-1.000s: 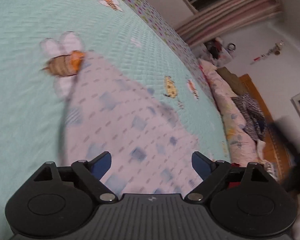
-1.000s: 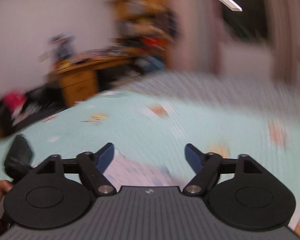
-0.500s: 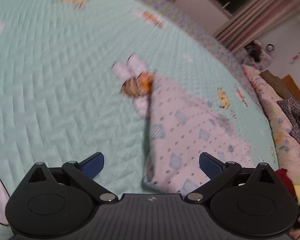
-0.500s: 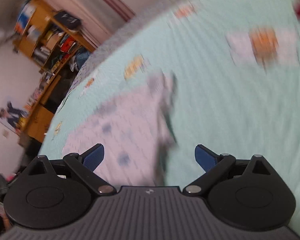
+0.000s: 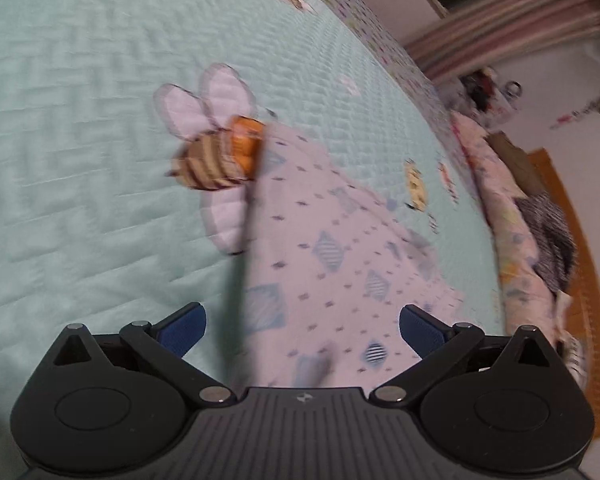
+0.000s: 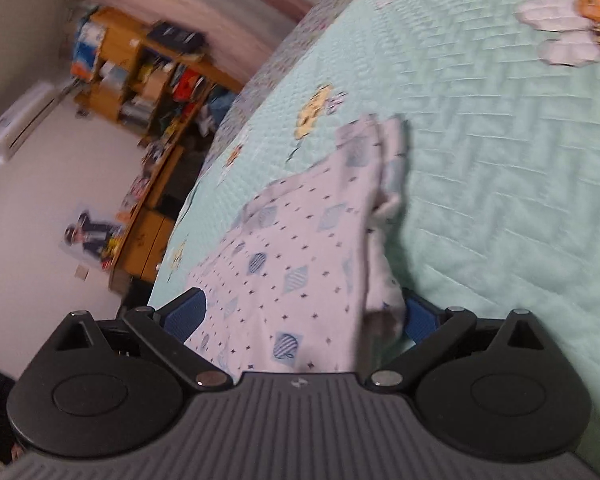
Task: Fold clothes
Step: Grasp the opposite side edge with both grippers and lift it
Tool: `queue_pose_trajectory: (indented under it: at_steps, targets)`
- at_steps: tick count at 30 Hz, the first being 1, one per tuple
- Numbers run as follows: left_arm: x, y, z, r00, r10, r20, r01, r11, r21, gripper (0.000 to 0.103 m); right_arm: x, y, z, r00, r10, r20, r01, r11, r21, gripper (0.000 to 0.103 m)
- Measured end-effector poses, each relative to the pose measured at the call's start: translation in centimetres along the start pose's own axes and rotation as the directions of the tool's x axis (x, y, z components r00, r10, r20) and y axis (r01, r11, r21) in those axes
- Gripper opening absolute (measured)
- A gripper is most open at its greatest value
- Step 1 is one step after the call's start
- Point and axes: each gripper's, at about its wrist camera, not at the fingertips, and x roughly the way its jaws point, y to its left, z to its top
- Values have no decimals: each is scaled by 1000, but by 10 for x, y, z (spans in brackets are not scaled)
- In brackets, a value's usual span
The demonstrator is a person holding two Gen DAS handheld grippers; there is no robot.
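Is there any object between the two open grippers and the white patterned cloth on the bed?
Nothing visible. The white cloth with blue diamond print lies flat on the mint green quilted bedspread, directly ahead of the left gripper and the right gripper, whose jaws are opening.

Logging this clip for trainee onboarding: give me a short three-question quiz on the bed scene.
1. True or false: the patterned white garment lies on a mint-green bedspread.
2. In the left wrist view, the garment's far corner reaches: A) a stitched bee, B) a shoe, C) a book.
3. Fill in: in the right wrist view, the wooden shelves sit at the picture's upper ____.
Key: 1 true; 2 A; 3 left.
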Motion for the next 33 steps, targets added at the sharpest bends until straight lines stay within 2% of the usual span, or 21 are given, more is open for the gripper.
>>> queue_pose_trajectory:
  at_steps: [3, 5, 6, 7, 8, 9, 10, 11, 12, 13, 14, 16, 19, 23, 27, 30, 31, 32, 33]
  targets:
    - [17, 0, -1, 992, -119, -41, 118, 993, -26, 102, 3, 3, -2, 999, 34, -24, -34, 999, -33, 99]
    - [24, -4, -3, 991, -128, -40, 128, 992, 1, 102, 3, 3, -4, 998, 46, -30, -48, 998, -48, 94]
    - [26, -5, -5, 990, -132, -40, 132, 991, 12, 102, 2, 2, -4, 998, 46, -30, -47, 998, -49, 83]
    - [27, -7, -7, 990, -135, -41, 136, 990, 22, 102, 1, 0, -5, 998, 45, -34, -46, 998, -40, 64]
    - [27, -10, -9, 991, -129, -38, 130, 991, 38, 99, 1, -4, -7, 998, 39, -39, -40, 999, -22, 53]
    - [27, -14, -11, 995, -95, -34, 97, 993, 63, 94, 1, -8, -7, 999, 21, -40, -21, 1000, -13, 33]
    - [27, -18, -13, 998, -58, -29, 61, 994, 89, 80, 0, -9, -9, 999, -6, -35, 5, 1000, -13, 15]
    - [27, -19, -12, 999, -19, -28, 21, 995, 98, 62, -1, -12, -10, 1000, -9, -29, 9, 1000, -2, 15]
    - [28, -20, -11, 999, 21, -27, -18, 994, 104, 53, -2, -15, -11, 1000, -11, -24, 12, 1000, 7, 15]
    - [28, -21, -9, 998, 61, -26, -57, 992, 111, 32, -2, -16, -12, 1000, -13, -21, 13, 1000, 11, 14]
    - [28, -22, -8, 995, 100, -25, -97, 988, 118, 16, -1, -14, -12, 1000, -21, -18, 21, 1000, 16, 14]
    - [25, -17, -2, 995, 92, -49, -88, 993, 78, 12, -1, -13, -12, 1000, -28, -12, 28, 998, 52, 13]
    - [15, -29, 1, 994, 96, -56, -91, 992, 88, 10, -3, -19, -10, 1000, 17, -3, -16, 983, 181, 13]
    - [-13, -36, -2, 998, -15, -64, 16, 1000, 23, 8, -22, -15, -13, 997, 73, -8, -69, 970, 232, 12]
    - [-36, -36, -22, 990, -89, -106, 87, 996, -25, 8, -48, -10, -22, 992, 124, -18, -114, 956, 271, 12]
    - [-37, -18, -44, 991, -42, -126, 35, 998, -53, 11, -63, -18, -33, 993, 114, -26, -102, 955, 279, 12]
    - [-35, -9, -51, 991, -20, -133, 11, 998, -69, 18, -65, -25, -36, 997, 67, -36, -54, 958, 282, 13]
    - [-32, 0, -58, 991, 22, -133, -32, 997, -76, 31, -65, -32, -41, 998, 62, -34, -49, 954, 296, 14]
    - [-29, 8, -64, 989, 67, -132, -78, 994, -82, 31, -66, -40, -46, 998, 57, -32, -44, 950, 310, 12]
